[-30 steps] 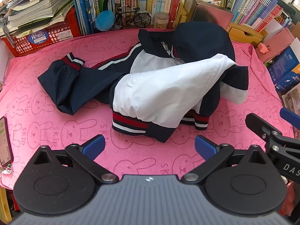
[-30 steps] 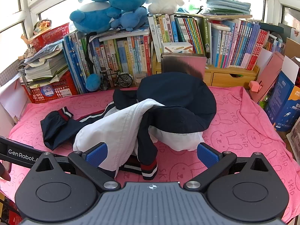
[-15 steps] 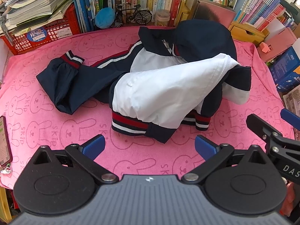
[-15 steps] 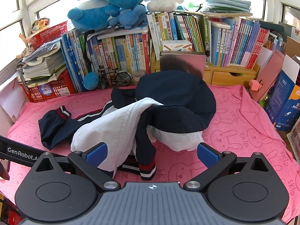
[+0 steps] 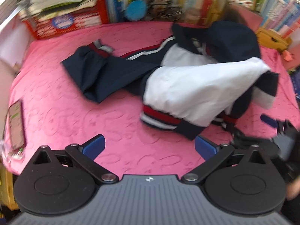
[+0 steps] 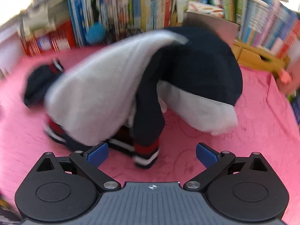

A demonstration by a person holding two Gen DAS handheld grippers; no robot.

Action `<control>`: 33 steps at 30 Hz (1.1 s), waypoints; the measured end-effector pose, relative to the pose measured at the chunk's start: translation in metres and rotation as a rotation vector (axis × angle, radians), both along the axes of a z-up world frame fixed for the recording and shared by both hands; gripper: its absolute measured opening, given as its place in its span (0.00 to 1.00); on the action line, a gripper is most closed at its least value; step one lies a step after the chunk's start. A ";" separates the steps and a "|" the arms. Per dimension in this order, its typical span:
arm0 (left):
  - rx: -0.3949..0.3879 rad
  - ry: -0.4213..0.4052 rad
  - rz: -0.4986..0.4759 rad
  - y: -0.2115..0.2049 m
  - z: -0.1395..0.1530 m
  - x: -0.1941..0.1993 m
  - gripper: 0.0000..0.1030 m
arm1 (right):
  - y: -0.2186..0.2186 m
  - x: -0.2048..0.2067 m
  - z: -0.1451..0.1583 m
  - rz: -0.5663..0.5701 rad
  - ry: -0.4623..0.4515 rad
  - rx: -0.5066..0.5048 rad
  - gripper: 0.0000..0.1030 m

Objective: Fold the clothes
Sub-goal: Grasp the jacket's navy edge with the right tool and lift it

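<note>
Approach step, nothing folded yet: jacket (image 5: 189, 86) lies crumpled mid-frame on pink worktop (image 5: 56, 116). Left tongs (image 5: 149, 146) and right tongs (image 6: 151, 153) are spread wide, empty. Right cuff (image 6: 146, 152) should be gripped next.

Navy-and-white jacket (image 5: 189, 86) lies crumpled on pink cloth, one sleeve stretched left, striped red-white-navy hem and cuffs showing

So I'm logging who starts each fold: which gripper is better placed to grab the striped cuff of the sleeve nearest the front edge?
Right, probably. The right gripper is open with the cuff lying between its fingers; the left gripper is open over bare pink cloth.
</note>
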State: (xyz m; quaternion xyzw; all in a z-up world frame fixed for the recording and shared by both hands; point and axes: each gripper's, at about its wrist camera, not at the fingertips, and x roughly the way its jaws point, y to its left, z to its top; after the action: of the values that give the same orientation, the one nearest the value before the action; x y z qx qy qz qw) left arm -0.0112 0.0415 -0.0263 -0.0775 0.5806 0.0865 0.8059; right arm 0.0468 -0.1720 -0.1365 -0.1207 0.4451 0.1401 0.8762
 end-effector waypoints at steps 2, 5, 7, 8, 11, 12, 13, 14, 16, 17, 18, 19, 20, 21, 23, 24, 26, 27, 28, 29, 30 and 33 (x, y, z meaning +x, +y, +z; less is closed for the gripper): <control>0.019 0.018 0.040 0.009 -0.002 -0.009 1.00 | 0.008 0.015 -0.020 0.015 0.015 -0.042 0.98; 0.047 0.040 0.107 0.024 -0.004 -0.025 1.00 | 0.011 0.033 -0.031 0.025 0.065 0.038 0.57; 0.053 0.049 0.156 0.034 -0.005 -0.034 1.00 | 0.010 0.038 -0.025 0.005 0.126 0.124 0.16; 0.052 0.052 0.178 0.039 -0.005 -0.038 1.00 | 0.010 0.041 -0.022 -0.005 0.157 0.166 0.16; 0.044 0.057 0.231 0.055 -0.004 -0.048 1.00 | 0.003 0.017 0.012 0.098 0.267 0.383 0.14; 0.039 0.055 0.241 0.058 -0.004 -0.049 1.00 | 0.001 0.006 0.026 0.147 0.306 0.464 0.14; 0.034 0.054 0.250 0.062 -0.005 -0.050 1.00 | -0.002 -0.005 0.040 0.195 0.344 0.545 0.14; 0.028 0.052 0.259 0.065 -0.005 -0.050 1.00 | -0.006 -0.017 0.053 0.241 0.375 0.613 0.14; 0.017 0.049 0.277 0.073 -0.006 -0.050 1.00 | -0.020 -0.040 0.071 0.310 0.396 0.674 0.15; 0.012 0.047 0.286 0.076 -0.006 -0.051 1.00 | -0.026 -0.046 0.070 0.306 0.400 0.633 0.15; 0.009 0.051 0.285 0.077 -0.008 -0.049 1.00 | -0.031 -0.050 0.065 0.286 0.409 0.557 0.16; 0.008 0.054 0.275 0.077 -0.010 -0.047 1.00 | -0.036 -0.053 0.058 0.263 0.421 0.474 0.16; 0.008 0.055 0.263 0.076 -0.012 -0.045 1.00 | -0.040 -0.057 0.048 0.237 0.444 0.370 0.16; 0.008 0.057 0.249 0.074 -0.014 -0.042 1.00 | -0.043 -0.062 0.039 0.232 0.469 0.267 0.16; 0.002 0.068 0.216 0.068 -0.020 -0.036 1.00 | -0.046 -0.077 0.023 0.256 0.507 0.116 0.24; -0.003 0.075 0.199 0.064 -0.023 -0.033 1.00 | -0.048 -0.084 0.019 0.251 0.522 0.082 0.29; -0.012 0.089 0.160 0.055 -0.030 -0.028 1.00 | -0.054 -0.092 0.021 0.223 0.515 0.078 0.70; -0.016 0.096 0.138 0.050 -0.033 -0.026 1.00 | -0.058 -0.096 0.023 0.209 0.511 0.076 0.78; -0.019 0.101 0.118 0.045 -0.036 -0.024 1.00 | -0.061 -0.100 0.024 0.195 0.507 0.074 0.83; -0.020 0.105 0.102 0.042 -0.040 -0.022 1.00 | -0.065 -0.102 0.026 0.175 0.497 0.071 0.84; -0.019 0.109 0.091 0.039 -0.044 -0.020 1.00 | -0.073 -0.101 0.030 0.142 0.476 0.064 0.85; -0.013 0.121 0.072 0.036 -0.057 -0.013 1.00 | -0.086 -0.085 0.022 0.030 0.423 0.099 0.93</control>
State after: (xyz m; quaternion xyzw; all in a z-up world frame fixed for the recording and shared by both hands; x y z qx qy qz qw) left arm -0.0238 0.0777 -0.0836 -0.0983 0.6258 0.1161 0.7650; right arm -0.0378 -0.2577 -0.1141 -0.0522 0.6098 0.1968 0.7659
